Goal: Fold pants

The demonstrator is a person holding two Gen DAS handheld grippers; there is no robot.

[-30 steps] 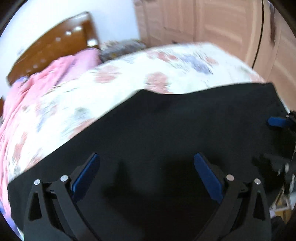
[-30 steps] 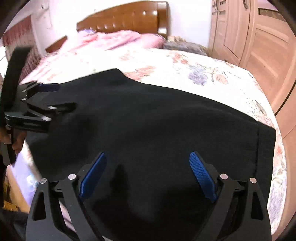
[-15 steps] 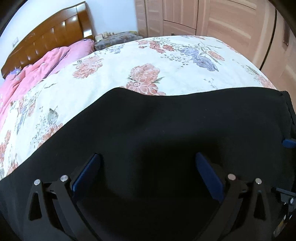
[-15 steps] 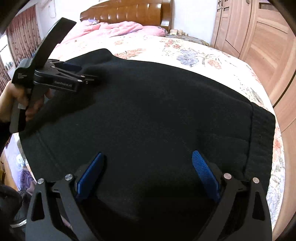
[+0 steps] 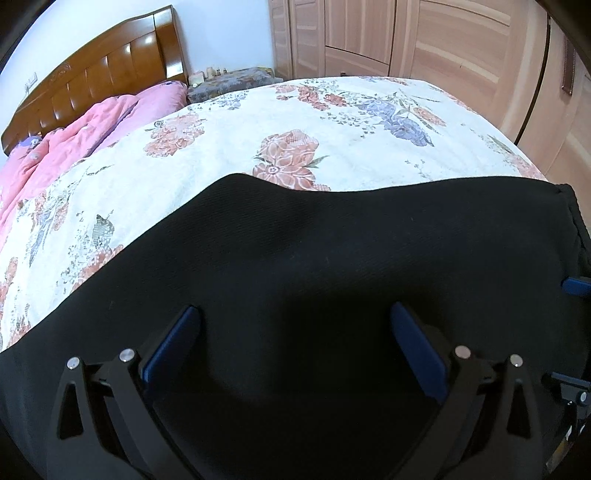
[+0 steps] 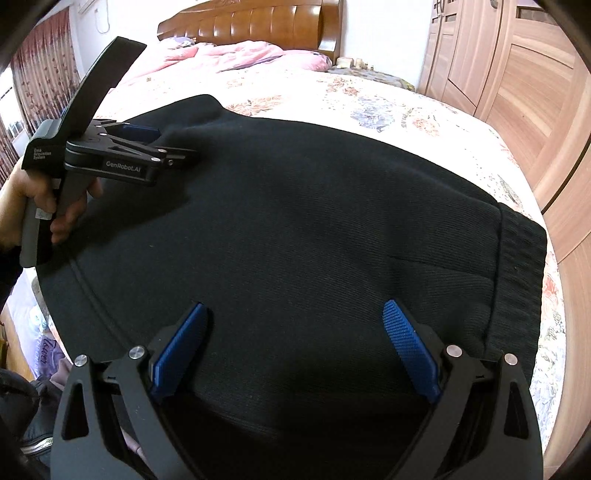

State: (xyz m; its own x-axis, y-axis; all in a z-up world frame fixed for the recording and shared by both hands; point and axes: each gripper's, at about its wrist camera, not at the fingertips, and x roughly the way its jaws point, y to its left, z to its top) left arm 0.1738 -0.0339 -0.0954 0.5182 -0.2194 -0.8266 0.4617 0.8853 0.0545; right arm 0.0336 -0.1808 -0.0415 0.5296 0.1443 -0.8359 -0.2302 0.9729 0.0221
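Big bed [image 6: 369, 99] takes up most of the room, covered in a white floral bedspread [image 5: 258, 125], with a crumpled pink duvet [image 6: 229, 55] bunched up at the wooden headboard [image 6: 258, 26] end and wooden wardrobe doors [image 6: 517, 74] along the side. The black pants [image 6: 314, 221] are spread flat across the foot end of the bed, ribbed waistband [image 6: 521, 266] toward the wardrobe-side edge. The left gripper [image 6: 177, 157], held in the person's hand [image 6: 40, 199], is over the part of the pants away from the waistband, fingers spread wide in its own view and holding nothing. The right gripper [image 6: 295, 350] hangs over the near edge by the waistband, blue fingers [image 6: 410, 347] also wide apart, nothing between them.
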